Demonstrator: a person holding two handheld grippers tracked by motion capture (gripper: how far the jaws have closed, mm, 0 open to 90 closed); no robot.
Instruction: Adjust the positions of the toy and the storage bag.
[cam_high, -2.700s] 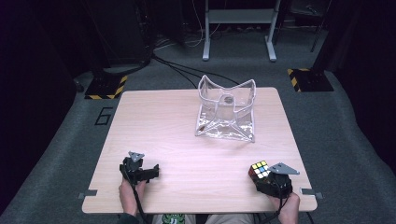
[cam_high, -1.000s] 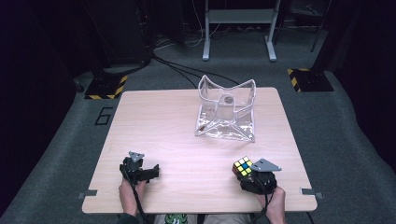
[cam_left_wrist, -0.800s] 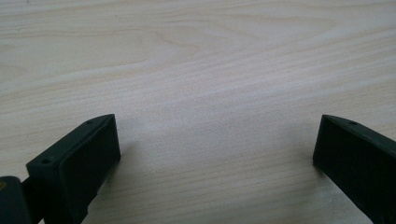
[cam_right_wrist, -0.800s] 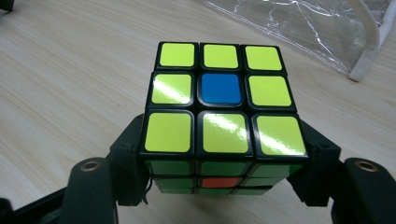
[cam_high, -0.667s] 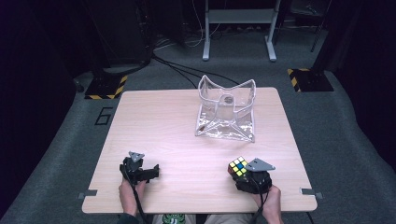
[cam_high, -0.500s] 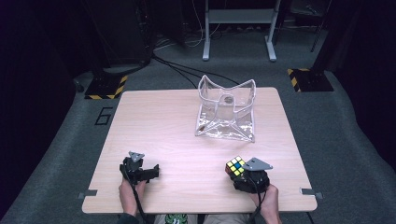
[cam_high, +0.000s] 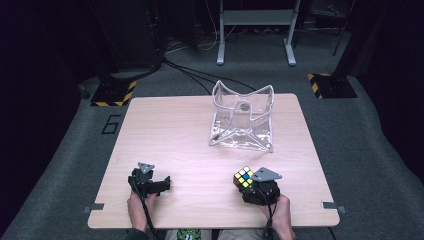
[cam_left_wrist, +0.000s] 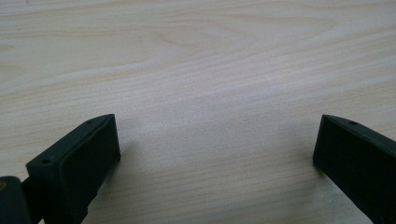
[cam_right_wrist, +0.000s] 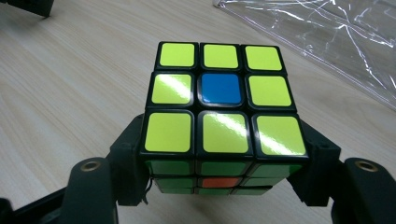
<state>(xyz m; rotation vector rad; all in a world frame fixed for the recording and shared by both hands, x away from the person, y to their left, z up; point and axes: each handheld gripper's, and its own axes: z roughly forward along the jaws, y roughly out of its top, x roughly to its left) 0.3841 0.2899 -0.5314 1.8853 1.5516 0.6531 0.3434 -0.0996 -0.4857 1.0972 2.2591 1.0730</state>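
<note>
The right gripper (cam_high: 250, 183) pinches a puzzle cube (cam_right_wrist: 219, 116) by its lower layers near the desk's (cam_high: 175, 135) front edge; the left gripper (cam_left_wrist: 217, 154) rests with jaws spread over bare wood. A low grip (yellow face up) could let the cube twist or tip out. The clear plastic bag (cam_high: 243, 117) beyond lies open; its contents are unclear.

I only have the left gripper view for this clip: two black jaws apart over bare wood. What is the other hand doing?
Observer: The right gripper is shut on a puzzle cube, near the table's front edge.
Operator: What colours show on the cube?
Observer: Its top face is yellow with a blue centre; the side below is green with an orange centre.
Operator: Anything else on the table?
Observer: A clear plastic bag stands open toward the far side.
</note>
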